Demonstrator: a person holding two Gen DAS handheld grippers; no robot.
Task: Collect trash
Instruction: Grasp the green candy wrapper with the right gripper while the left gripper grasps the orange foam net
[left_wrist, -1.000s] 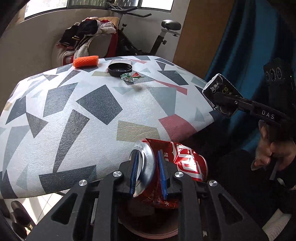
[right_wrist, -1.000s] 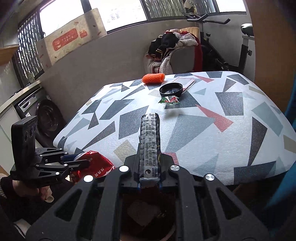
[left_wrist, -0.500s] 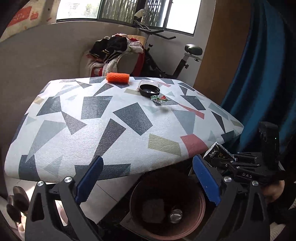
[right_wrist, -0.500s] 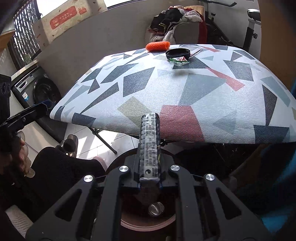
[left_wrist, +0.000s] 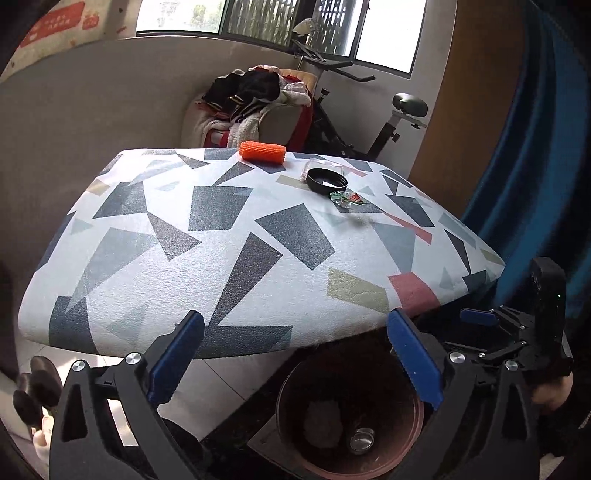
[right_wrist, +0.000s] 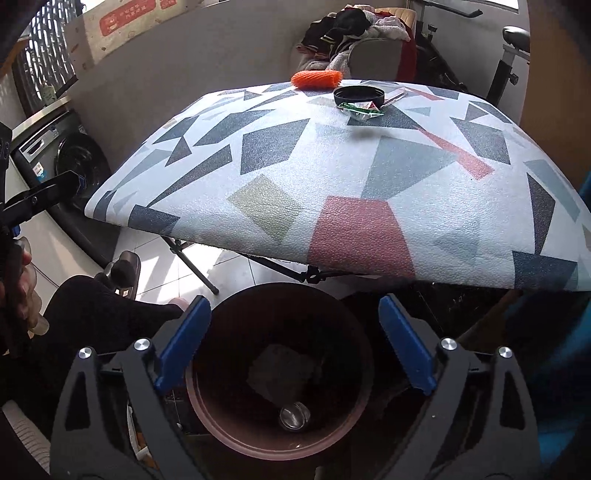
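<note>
A brown bin (right_wrist: 221, 435) stands on the floor under the table's near edge, with a can's shiny end (right_wrist: 294, 416) and a grey crumpled lump (right_wrist: 280, 369) inside. My right gripper (right_wrist: 295, 343) hangs over it, its jaws opening with nothing between them. My left gripper (left_wrist: 295, 363) is open and empty beside the bin (left_wrist: 291, 398). At the patterned table's far end lie an orange foam net (left_wrist: 262, 151), a black lid (left_wrist: 327, 180) and a green-red wrapper (left_wrist: 347, 198). The right gripper (left_wrist: 487, 332) shows at the right of the left wrist view.
A chair heaped with clothes (left_wrist: 255, 96) and an exercise bike (left_wrist: 406, 107) stand behind the table. A washing machine (right_wrist: 66, 162) is at the left, a blue curtain (left_wrist: 535, 184) at the right. A person's dark leg (right_wrist: 103, 314) and the table's folding legs (right_wrist: 199, 266) are near the bin.
The left gripper opened and the red can left it, then it drew back. The right gripper sank over the bin and opened; the dark packet it held is gone from its jaws.
</note>
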